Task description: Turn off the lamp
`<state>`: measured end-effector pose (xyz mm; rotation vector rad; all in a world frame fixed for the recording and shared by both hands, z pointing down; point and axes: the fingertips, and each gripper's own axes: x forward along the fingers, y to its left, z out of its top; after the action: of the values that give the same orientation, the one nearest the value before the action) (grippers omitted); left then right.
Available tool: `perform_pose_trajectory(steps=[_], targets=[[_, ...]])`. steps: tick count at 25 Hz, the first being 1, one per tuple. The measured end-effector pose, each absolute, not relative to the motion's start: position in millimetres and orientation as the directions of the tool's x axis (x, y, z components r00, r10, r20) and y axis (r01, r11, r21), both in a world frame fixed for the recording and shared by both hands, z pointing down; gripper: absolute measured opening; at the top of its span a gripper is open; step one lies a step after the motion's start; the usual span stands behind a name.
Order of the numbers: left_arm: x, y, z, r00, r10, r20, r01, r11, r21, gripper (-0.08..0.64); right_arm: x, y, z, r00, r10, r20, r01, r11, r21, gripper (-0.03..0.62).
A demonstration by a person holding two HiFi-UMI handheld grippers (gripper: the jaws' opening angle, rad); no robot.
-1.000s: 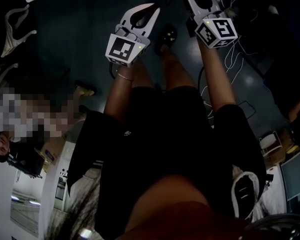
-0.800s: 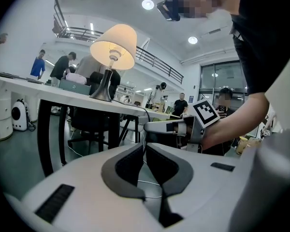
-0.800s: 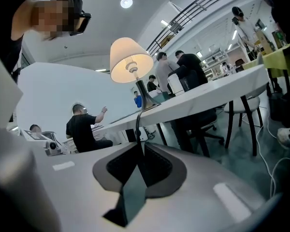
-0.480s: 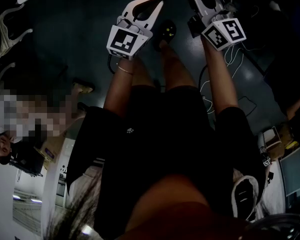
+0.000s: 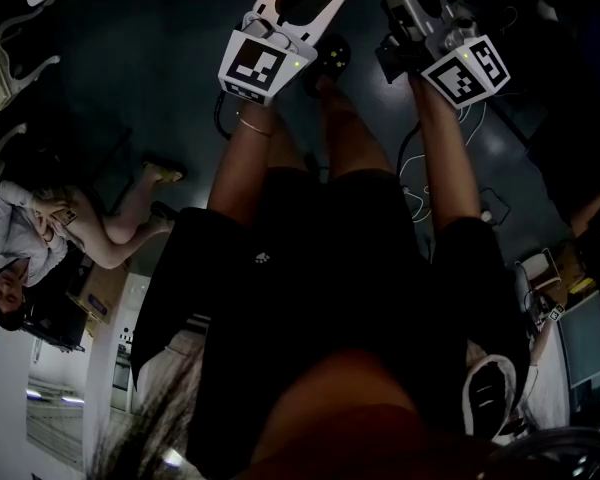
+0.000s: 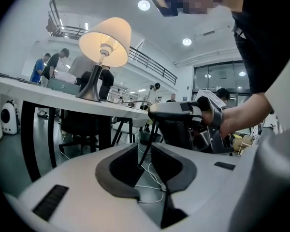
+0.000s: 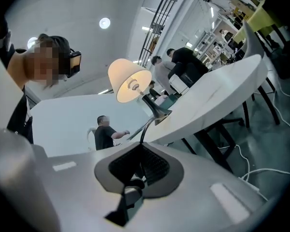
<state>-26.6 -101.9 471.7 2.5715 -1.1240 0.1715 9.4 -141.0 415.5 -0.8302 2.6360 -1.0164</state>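
Lamp (image 6: 105, 41) is sitting upright on the white table (image 6: 43, 96), and we're seeing it lit in both gripper views. It's up above and well beyond both grippers. Its black cord (image 7: 144, 128) is dropping off the table edge and running straight into the right gripper (image 7: 137, 153). Those jaws have just been closing and are now pinching the cord. A small dark lump (image 7: 134, 181) is sitting between the pads, and we're not able to tell whether it's the switch. We're holding the left gripper (image 6: 144, 153) further down the same cord. Its jaws are standing apart in a narrow V, with the cord passing through the gap and the pads not pressing on it. A white cable (image 6: 154, 180) is lying loose on the floor (image 6: 72, 153) beneath. In the head view both grippers are pointing away from us, side by side and near each other.
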Motion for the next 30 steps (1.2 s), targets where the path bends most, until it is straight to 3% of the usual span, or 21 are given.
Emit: perform_pose_trajectory(steps=[14,18,30], targets=[[4.1,-117.3,455.3,0.742,-0.638,0.207,-0.670,-0.720,0.184,0.069,9.5,-143.0,402.6,-0.810,-0.583,-0.058,-0.352,0.563,-0.748,0.010],[4.6,-117.0,454.6,0.736,-0.640,0.218,-0.674,-0.720,0.162,0.026,11.2,-143.0,402.1,-0.806,-0.589,-0.054,-0.361,0.562,-0.744,0.010],[3.2,-118.0,447.2,0.722,-0.661,0.203,-0.692,-0.695,0.198,0.020,12.6,-141.3,396.8,-0.805,-0.594,-0.008,-0.463,0.636,-0.618,0.016]])
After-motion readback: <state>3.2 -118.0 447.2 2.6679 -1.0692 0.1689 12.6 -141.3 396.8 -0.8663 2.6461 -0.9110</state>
